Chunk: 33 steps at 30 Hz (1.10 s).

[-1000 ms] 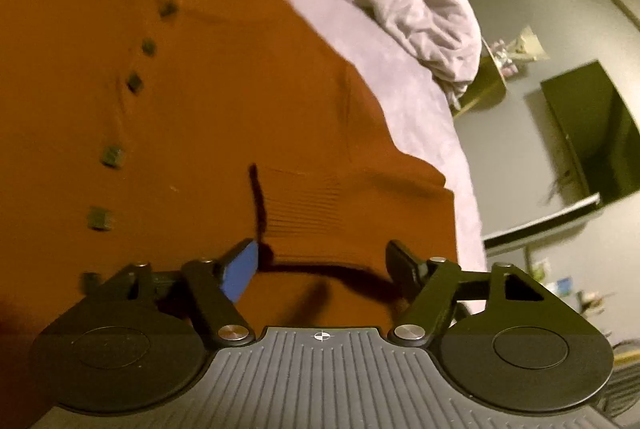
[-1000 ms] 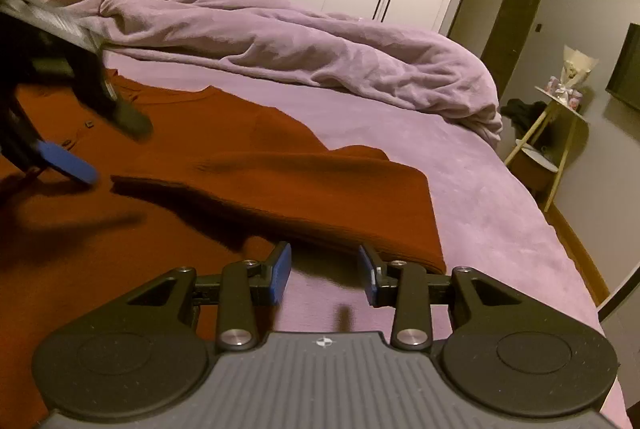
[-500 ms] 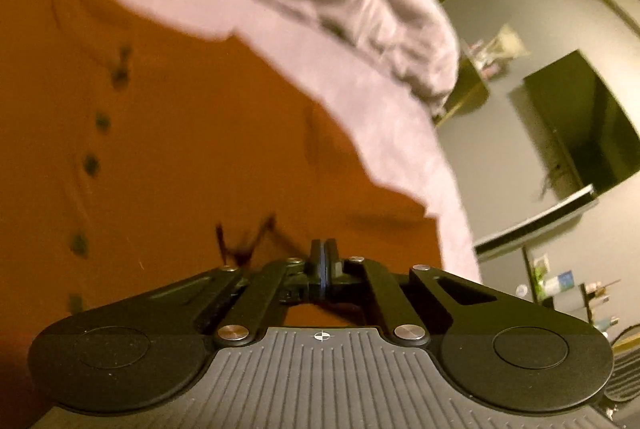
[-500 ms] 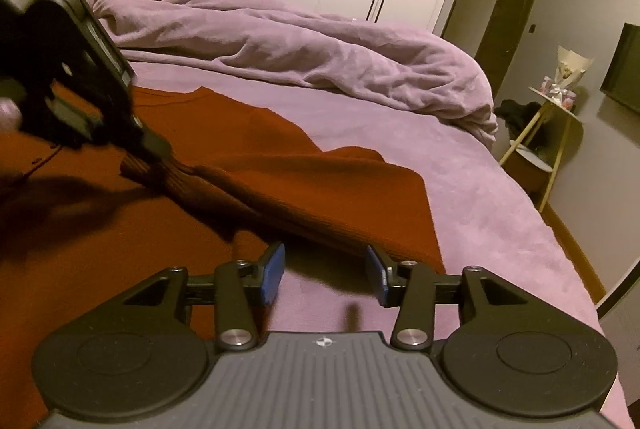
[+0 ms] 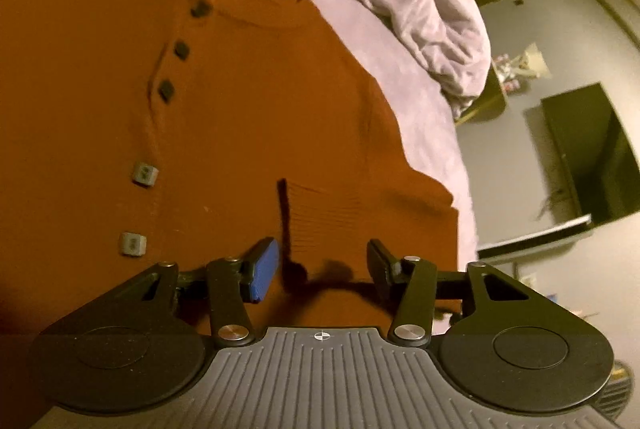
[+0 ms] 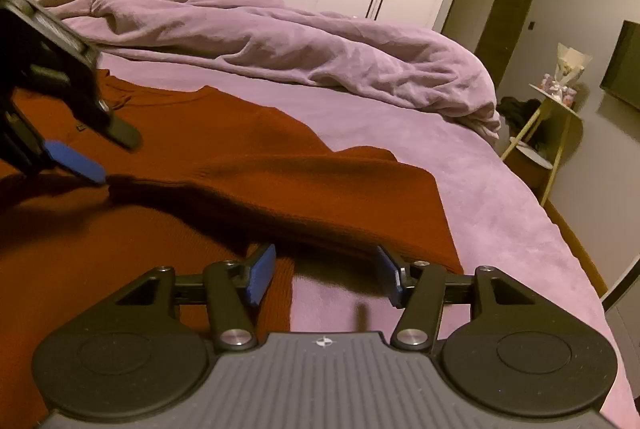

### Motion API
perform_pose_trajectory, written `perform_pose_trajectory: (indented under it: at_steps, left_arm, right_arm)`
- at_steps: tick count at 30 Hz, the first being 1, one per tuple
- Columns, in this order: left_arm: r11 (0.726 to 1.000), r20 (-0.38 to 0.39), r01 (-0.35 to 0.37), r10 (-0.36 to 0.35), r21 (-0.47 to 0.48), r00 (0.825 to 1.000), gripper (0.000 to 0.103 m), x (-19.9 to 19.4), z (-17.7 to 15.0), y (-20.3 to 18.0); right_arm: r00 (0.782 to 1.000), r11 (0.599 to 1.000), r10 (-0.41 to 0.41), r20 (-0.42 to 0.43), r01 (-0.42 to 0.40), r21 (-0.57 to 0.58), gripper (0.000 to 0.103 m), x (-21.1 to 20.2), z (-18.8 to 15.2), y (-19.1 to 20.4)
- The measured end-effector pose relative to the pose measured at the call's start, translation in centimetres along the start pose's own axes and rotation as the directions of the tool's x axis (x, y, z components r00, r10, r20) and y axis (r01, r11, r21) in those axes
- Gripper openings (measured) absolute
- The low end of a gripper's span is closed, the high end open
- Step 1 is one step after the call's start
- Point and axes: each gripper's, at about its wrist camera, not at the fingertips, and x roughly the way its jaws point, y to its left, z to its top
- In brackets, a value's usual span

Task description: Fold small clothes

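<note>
Here both grippers, left gripper (image 5: 322, 267) and right gripper (image 6: 323, 275), gape over the unlabelled sweater (image 5: 248, 117)

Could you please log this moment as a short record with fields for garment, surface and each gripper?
garment: rust-orange buttoned sweater, lying front up, one sleeve folded across the body
surface: bed with purple sheet, rumpled duvet behind
left gripper: open, just above the sleeve cuff, holding nothing
right gripper: open, low at the sweater's side edge, holding nothing
</note>
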Motion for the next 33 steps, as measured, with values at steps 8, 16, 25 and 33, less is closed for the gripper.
perform_pose_trajectory:
  at_steps: [8,16,25,33]
  left_arm:
    - [1.0,-0.003,-0.014,0.014,-0.004,1.0,0.006,2.3,0.5,-0.9]
    - [0.992,0.124,0.012,-0.028,0.127,0.992,0.007,-3.7,3.0,-4.3]
    - [0.917,0.312,-0.351,0.282,0.19,0.907,0.007,-12.4,6.5,0.9]
    - [0.944,0.268,-0.329,0.309,0.033,0.913,0.007,-13.4,6.3,8.0]
  right_arm:
    - [1.0,0.999,0.001,-0.002,-0.001,0.037,0.061,0.3,-0.4,-0.8]
    - [0.999,0.999,-0.03,0.013,0.029,0.014,0.06,0.2,0.4,-1.1]
    - [1.0,0.998,0.021,0.004,-0.02,-0.061,0.061,2.4,2.3,1.6]
    - [1.0,0.972,-0.024,-0.014,0.02,-0.235,0.061,4.6,2.5,4.9]
